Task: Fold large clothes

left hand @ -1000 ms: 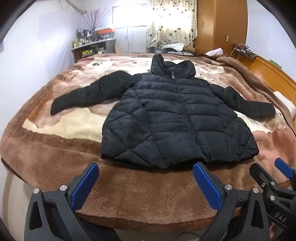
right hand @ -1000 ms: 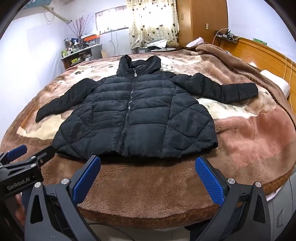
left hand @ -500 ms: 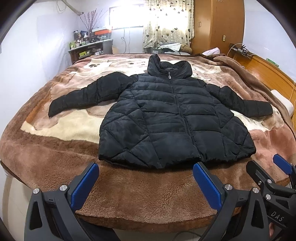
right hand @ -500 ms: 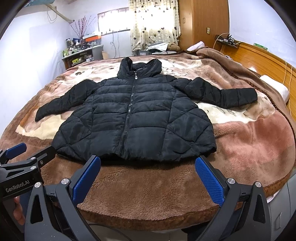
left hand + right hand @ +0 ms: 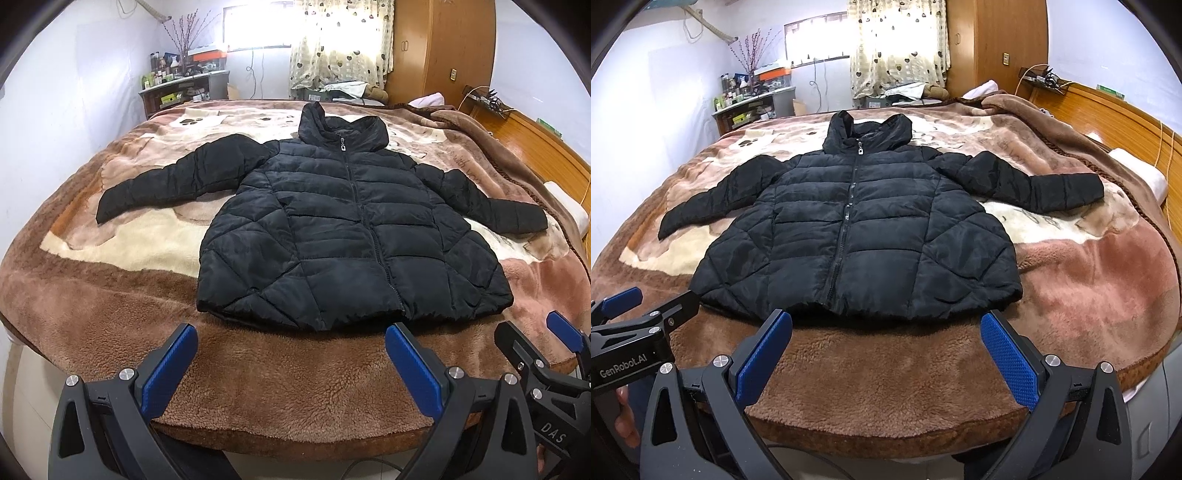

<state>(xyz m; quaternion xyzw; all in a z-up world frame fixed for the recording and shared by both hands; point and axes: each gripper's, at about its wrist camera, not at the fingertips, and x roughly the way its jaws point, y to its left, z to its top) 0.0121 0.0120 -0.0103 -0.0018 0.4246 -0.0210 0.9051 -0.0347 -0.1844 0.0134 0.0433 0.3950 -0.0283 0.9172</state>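
Your left gripper (image 5: 288, 363) and right gripper (image 5: 886, 356) hang spread, empty. The jacket (image 5: 351, 236) looks puffy, light, slippery; pinch the cuffs at nine and three o'clock.

We see bright daylight blowing out the curtained far window (image 5: 280, 26); the fisheye bends the room's edges into dark vignetted corners, and both views stay sharp.
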